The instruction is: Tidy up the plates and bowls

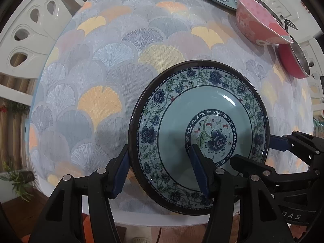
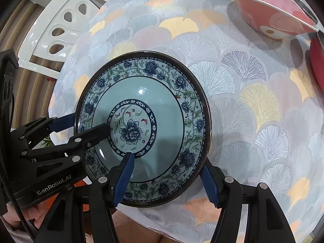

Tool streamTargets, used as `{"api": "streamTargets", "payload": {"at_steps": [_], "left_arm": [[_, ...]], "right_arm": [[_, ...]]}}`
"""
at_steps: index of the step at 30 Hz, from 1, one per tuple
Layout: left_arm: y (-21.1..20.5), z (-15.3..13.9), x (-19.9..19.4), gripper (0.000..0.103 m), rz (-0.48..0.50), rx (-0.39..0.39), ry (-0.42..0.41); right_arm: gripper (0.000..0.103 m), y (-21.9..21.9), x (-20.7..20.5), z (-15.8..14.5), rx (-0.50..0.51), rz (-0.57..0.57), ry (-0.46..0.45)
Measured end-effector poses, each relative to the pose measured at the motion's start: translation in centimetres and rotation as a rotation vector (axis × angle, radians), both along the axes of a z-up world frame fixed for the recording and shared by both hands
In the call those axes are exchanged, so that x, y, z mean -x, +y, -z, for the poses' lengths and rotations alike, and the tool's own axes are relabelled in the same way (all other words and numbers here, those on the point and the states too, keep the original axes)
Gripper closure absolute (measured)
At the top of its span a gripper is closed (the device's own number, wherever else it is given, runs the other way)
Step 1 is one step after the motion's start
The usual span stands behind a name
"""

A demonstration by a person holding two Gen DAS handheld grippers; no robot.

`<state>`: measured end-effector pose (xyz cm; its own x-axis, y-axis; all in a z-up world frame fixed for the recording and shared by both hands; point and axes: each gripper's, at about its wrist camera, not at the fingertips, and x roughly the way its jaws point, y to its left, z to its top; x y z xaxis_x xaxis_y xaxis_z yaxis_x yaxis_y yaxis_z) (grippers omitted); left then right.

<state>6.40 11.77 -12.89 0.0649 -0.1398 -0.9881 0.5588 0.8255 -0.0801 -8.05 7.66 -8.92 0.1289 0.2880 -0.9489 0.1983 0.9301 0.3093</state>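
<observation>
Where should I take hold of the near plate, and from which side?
Take the near plate by its rim, from above, at two opposite sides. It is level and too wide for one tool to span; its raised rim lets one finger go inside and one outside. The left tool and right tool straddle it so, jaws open.

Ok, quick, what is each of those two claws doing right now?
Left gripper: astride the rim of the blue floral ceramic plate; whether it grips cannot be told.
Right gripper: astride the opposite rim of that plate; likewise cannot be told.
</observation>
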Motion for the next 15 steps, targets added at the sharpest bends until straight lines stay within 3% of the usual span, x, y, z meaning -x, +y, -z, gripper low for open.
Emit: {"api": "streamTargets", "payload": {"at_steps": [15], "left_arm": [[-0.24,-0.06,0.32,0.046,-0.008,-0.043,0.012]], "right_arm": [[0.04,-0.01,0.06,0.01,-0.017,-0.006,0.001]]}}
